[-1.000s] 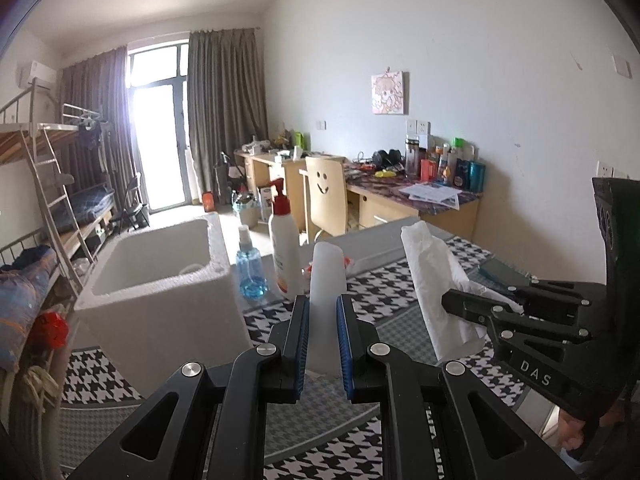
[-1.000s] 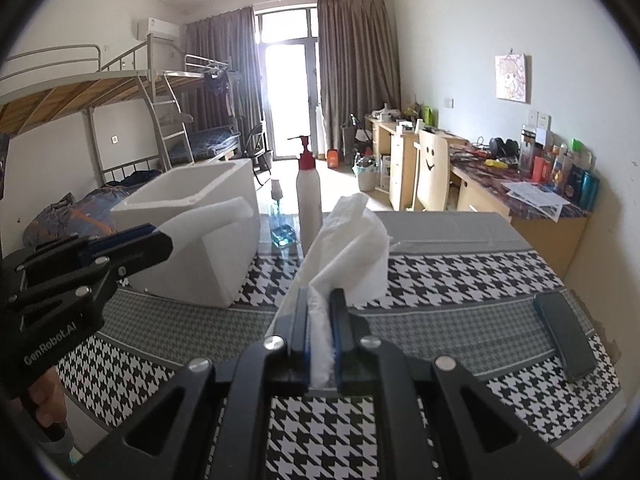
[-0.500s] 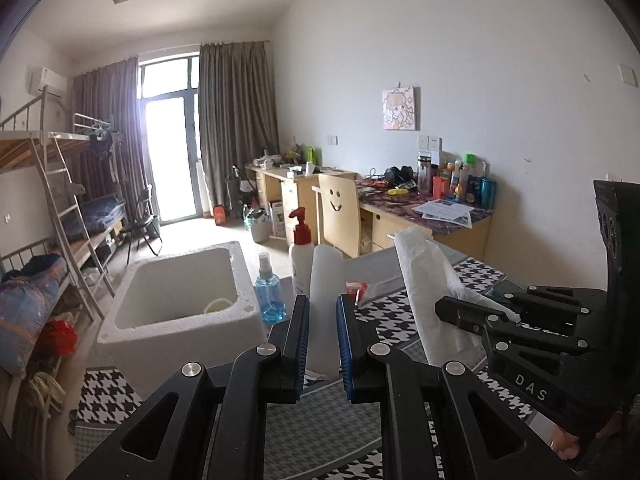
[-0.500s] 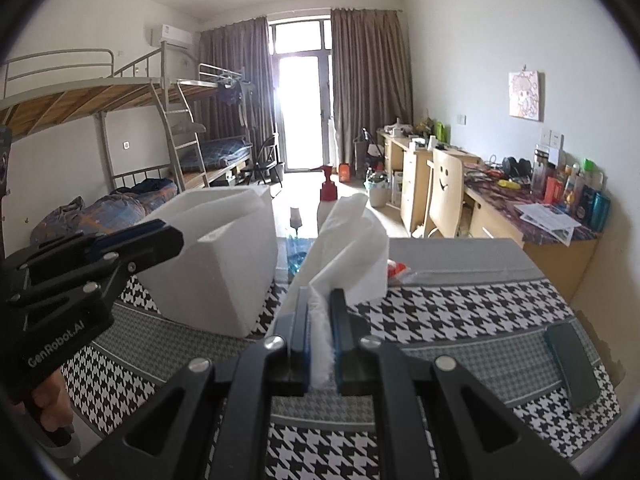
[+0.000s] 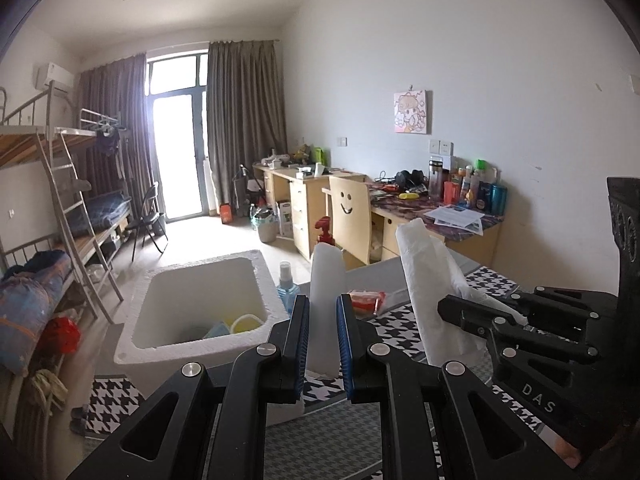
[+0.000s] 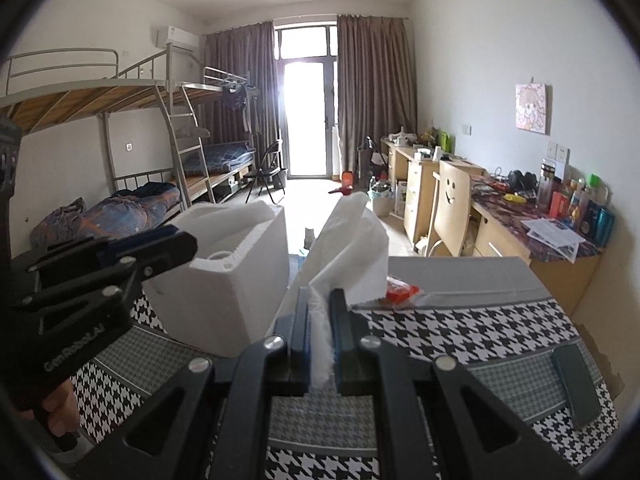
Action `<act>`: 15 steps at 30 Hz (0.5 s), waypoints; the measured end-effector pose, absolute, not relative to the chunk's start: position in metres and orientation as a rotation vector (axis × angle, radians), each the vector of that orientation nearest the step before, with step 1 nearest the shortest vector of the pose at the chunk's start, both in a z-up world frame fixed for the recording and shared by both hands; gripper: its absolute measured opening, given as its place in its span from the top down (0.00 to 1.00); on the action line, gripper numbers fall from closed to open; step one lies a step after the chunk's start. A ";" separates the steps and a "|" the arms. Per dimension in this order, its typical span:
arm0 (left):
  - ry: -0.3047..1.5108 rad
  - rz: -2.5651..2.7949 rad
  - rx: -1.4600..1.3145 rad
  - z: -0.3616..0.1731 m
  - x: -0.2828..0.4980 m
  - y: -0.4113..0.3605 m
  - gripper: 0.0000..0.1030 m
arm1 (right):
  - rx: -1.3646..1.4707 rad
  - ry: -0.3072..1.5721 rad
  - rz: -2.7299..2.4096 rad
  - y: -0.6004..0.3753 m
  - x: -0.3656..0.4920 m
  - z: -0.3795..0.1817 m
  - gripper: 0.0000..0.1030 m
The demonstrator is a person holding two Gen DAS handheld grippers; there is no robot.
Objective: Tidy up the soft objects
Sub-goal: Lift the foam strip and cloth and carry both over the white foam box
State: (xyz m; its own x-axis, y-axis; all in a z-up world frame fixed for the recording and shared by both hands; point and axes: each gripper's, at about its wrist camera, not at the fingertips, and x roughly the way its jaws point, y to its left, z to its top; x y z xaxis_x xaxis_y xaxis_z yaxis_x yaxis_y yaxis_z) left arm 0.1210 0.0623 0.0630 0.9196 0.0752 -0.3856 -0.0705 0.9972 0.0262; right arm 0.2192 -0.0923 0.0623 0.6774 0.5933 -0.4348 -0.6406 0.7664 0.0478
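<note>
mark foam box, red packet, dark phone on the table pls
foam box (image 5: pixel 264 276): left wrist view, right rim of the white wall.
red packet (image 6: pixel 401 289): right wrist view, middle of the wrapper.
dark phone (image 6: pixel 576 384): right wrist view, middle of its face.

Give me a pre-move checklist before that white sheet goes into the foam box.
1. Left gripper clamped on the white sheet: ok.
2. Right gripper clamped on the sheet's other end: ok.
3. Foam box open on top: ok.
4. Space inside the box: partly taken; yellow and blue items lie at the bottom; enough room, cannot tell.
5. Spray bottle beside the box clear of the path: cannot tell.
6. Sheet free of the table: ok.
</note>
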 end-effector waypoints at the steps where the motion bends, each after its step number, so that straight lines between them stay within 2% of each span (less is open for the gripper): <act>1: 0.397 0.084 0.010 0.063 0.122 0.064 0.85 | -0.111 0.447 0.699 -0.092 0.220 0.063 0.89; 15: 0.370 0.157 -0.005 0.073 0.128 0.087 0.85 | -0.114 0.448 0.750 -0.067 0.234 0.068 0.89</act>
State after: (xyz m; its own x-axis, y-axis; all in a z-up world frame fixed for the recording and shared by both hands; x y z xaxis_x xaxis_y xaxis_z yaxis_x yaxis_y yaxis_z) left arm 0.1276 0.0865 0.0728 0.9203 0.1522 -0.3605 -0.1539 0.9878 0.0242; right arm 0.2335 -0.0673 0.0682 0.6426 0.6327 -0.4321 -0.6806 0.7304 0.0573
